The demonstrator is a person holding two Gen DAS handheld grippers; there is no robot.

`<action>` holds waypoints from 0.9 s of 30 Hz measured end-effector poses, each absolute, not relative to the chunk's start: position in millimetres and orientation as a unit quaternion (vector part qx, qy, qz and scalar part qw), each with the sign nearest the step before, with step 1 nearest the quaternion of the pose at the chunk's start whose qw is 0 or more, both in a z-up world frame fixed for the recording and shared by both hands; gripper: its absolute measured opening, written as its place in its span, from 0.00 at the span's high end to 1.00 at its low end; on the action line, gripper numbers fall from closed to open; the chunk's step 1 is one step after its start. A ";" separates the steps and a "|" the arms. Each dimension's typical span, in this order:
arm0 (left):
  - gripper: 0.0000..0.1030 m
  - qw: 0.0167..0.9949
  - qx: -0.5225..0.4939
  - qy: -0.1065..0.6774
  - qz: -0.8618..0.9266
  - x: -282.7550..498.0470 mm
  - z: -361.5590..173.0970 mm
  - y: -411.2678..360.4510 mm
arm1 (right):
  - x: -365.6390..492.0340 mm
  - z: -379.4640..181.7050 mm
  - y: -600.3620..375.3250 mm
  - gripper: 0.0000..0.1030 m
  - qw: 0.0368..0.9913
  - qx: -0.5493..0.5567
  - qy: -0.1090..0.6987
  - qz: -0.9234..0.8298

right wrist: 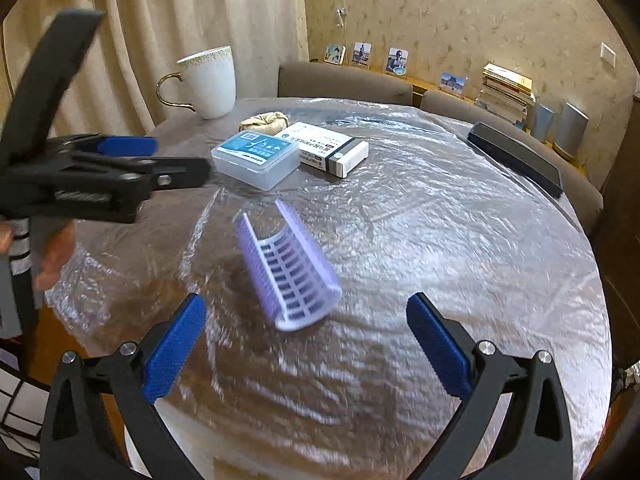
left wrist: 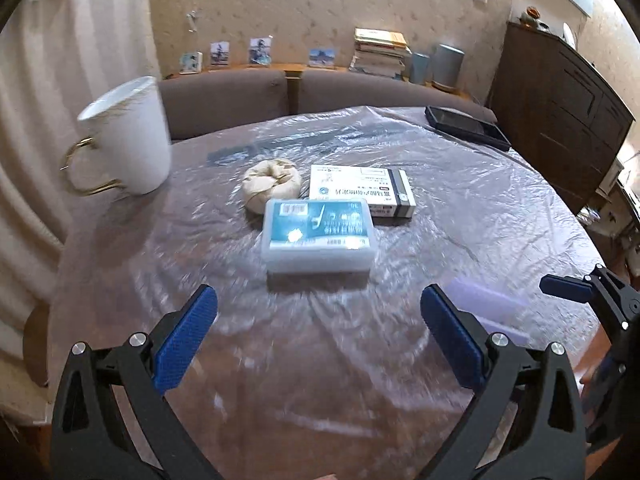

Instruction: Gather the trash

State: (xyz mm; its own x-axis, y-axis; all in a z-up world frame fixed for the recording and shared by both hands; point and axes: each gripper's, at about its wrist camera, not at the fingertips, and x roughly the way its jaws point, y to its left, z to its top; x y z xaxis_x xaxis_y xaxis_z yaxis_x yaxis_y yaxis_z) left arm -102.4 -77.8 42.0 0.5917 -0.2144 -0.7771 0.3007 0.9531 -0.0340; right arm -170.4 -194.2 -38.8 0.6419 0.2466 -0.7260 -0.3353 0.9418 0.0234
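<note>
On the plastic-covered round table (left wrist: 460, 208) lie a clear plastic box with a blue label (left wrist: 318, 236), a white carton (left wrist: 362, 190) and a crumpled beige wad (left wrist: 272, 186). My left gripper (left wrist: 319, 294) hangs open a little short of the clear box, with nothing between its fingers. A lilac ribbed plastic piece (right wrist: 288, 276) lies curved side up just ahead of my right gripper (right wrist: 307, 300), which is open and holds nothing. In the right wrist view the left gripper (right wrist: 168, 160) hovers at the left, near the clear box (right wrist: 256, 158), with a hand (right wrist: 52, 256) below it.
A white mug with a gold handle (left wrist: 128, 140) stands at the table's far left edge. A black flat case (left wrist: 466, 126) lies at the far right. Two brown chairs (left wrist: 224, 96) stand behind the table, a dark cabinet (left wrist: 560, 112) to the right, curtains to the left.
</note>
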 end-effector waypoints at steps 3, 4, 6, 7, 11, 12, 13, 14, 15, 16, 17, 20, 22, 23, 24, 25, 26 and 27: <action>0.01 0.884 0.055 0.440 -0.149 -81.3 30.6 -82.7 | -164.0 -40.8 -189.0 0.04 0.904 -0.066 0.390 0.160; 0.01 0.882 0.055 0.443 -0.151 -75.8 27.7 -83.8 | -161.6 -41.4 -187.6 0.04 0.904 -0.067 0.392 0.161; 0.01 0.879 0.056 0.449 -0.152 -64.7 21.5 -86.7 | -157.1 -42.2 -184.5 0.06 0.902 -0.070 0.393 0.166; 0.01 0.878 0.057 0.450 -0.152 -61.1 18.9 -87.7 | -155.1 -42.3 -182.9 0.06 0.901 -0.073 0.393 0.170; 0.01 0.874 0.055 0.461 -0.144 -47.7 8.5 -88.7 | -148.2 -44.1 -180.1 0.12 0.894 -0.077 0.400 0.186; 0.01 0.873 0.051 0.463 -0.144 -45.6 7.1 -88.3 | -146.0 -45.4 -179.2 0.13 0.891 -0.078 0.403 0.191; 0.01 0.873 0.049 0.464 -0.144 -43.9 5.9 -88.3 | -145.0 -46.3 -178.4 0.16 0.890 -0.079 0.405 0.194; 0.01 0.873 0.049 0.463 -0.144 -42.7 4.5 -88.6 | -142.9 -47.9 -177.1 0.20 0.889 -0.081 0.406 0.197; 0.01 0.872 0.051 0.465 -0.145 -41.4 3.1 -89.1 | -141.1 -49.9 -176.3 0.21 0.886 -0.082 0.410 0.201; 0.02 0.872 0.052 0.465 -0.145 -38.8 1.6 -90.7 | -140.0 -51.1 -176.0 0.26 0.885 -0.082 0.412 0.203; 0.05 0.872 0.053 0.464 -0.147 -38.7 0.5 -91.4 | -139.6 -51.7 -175.9 0.29 0.883 -0.082 0.413 0.206; 0.19 0.876 0.071 0.455 -0.143 -43.0 0.9 -94.9 | -139.8 -53.0 -174.9 0.37 0.883 -0.088 0.407 0.214; 0.20 0.876 0.070 0.455 -0.145 -44.7 2.3 -94.7 | -140.0 -52.8 -175.5 0.44 0.884 -0.089 0.404 0.218; 0.20 0.876 0.070 0.454 -0.146 -45.6 2.6 -94.7 | -139.9 -52.6 -176.0 0.50 0.885 -0.088 0.403 0.218; 0.20 0.876 0.070 0.454 -0.147 -46.6 3.0 -94.6 | -139.6 -52.2 -176.5 0.54 0.885 -0.087 0.402 0.218; 0.20 0.876 0.070 0.454 -0.149 -47.6 3.3 -94.4 | -139.2 -51.7 -176.9 0.59 0.885 -0.086 0.403 0.218; 0.20 0.876 0.068 0.454 -0.150 -48.9 4.2 -93.7 | -138.5 -50.8 -178.4 0.59 0.884 -0.082 0.404 0.219; 0.20 0.876 0.065 0.453 -0.151 -50.5 5.3 -92.3 | -138.9 -49.3 -180.5 0.59 0.885 -0.075 0.403 0.222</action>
